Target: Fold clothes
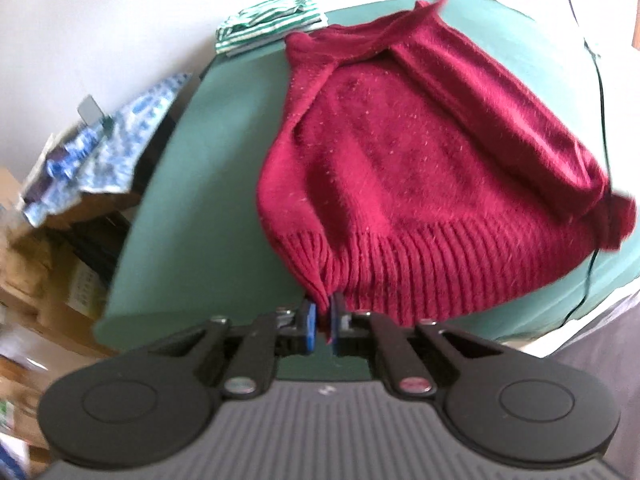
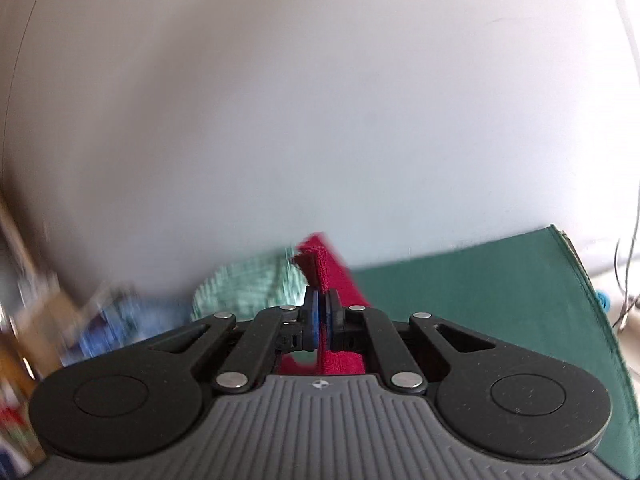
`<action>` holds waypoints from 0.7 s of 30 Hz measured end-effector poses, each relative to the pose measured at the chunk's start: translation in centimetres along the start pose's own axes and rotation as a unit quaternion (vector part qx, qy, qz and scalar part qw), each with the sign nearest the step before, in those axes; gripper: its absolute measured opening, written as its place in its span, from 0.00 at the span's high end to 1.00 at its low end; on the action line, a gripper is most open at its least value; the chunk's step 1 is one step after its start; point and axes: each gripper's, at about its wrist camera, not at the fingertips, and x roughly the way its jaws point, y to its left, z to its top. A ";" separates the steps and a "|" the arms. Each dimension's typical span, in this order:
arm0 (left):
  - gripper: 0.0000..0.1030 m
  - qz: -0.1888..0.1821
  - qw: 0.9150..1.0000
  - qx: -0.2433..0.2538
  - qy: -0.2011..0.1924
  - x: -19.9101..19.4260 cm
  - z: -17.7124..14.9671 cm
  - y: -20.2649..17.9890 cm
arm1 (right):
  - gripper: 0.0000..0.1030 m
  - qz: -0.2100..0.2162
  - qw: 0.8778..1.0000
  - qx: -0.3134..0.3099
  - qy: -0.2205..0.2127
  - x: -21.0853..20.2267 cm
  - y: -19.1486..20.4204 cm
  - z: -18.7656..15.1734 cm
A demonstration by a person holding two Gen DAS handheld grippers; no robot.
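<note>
While the red sweater [image 1: 416,184] lay spread over the green table [image 1: 224,168], I had my left gripper [image 1: 323,312] clamped on its ribbed hem at the near corner, about 6 o'clock in the left wrist view. Both blue pads [image 1: 310,320] pressed the knit between them, with the hem bunched into a small fold just above the fingers. The body of the sweater filled the middle of that view, its right side rolled over in a thick fold toward 3 o'clock, and a thin strip of the same red fabric rose off the far edge toward 12 o'clock and out of view.

My right gripper [image 2: 322,312] was also closed on red fabric [image 2: 320,264], a narrow band that stood up past the fingertips and hung down below them at 6 o'clock in the right wrist view. That view pointed mostly at a pale wall [image 2: 320,100], with the green table at 4 o'clock. I could not tell which part of the sweater that band was.

A folded green-and-white striped garment [image 1: 272,20] sat at the table's far left corner, around 11 o'clock in the left wrist view. Off the table at 9 o'clock, a blue-and-white patterned cloth [image 1: 104,148] lay draped over cardboard boxes [image 1: 48,248]. A thin dark cable [image 1: 600,120] ran along the table's right side at 3 o'clock.
</note>
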 end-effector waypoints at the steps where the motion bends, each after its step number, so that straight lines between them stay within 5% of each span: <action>1: 0.98 0.007 1.000 0.013 0.003 0.0 -0.1 -0.4 | 0.98 0.003 1.000 0.018 -0.011 -0.6 -0.4 0.6; 11: 0.98 0.033 0.994 0.105 0.009 0.4 -1.2 -5.3 | 0.98 0.008 0.988 0.135 -0.080 -5.3 -4.8 2.2; 17: 0.98 0.019 0.992 0.127 0.006 0.4 -1.2 -7.6 | 0.98 -0.019 0.986 0.145 -0.084 -5.7 -6.4 2.0; 21: 0.98 -0.005 0.993 0.119 0.000 0.5 -0.9 -8.3 | 0.98 -0.066 0.994 0.074 -0.055 -5.6 -6.0 0.7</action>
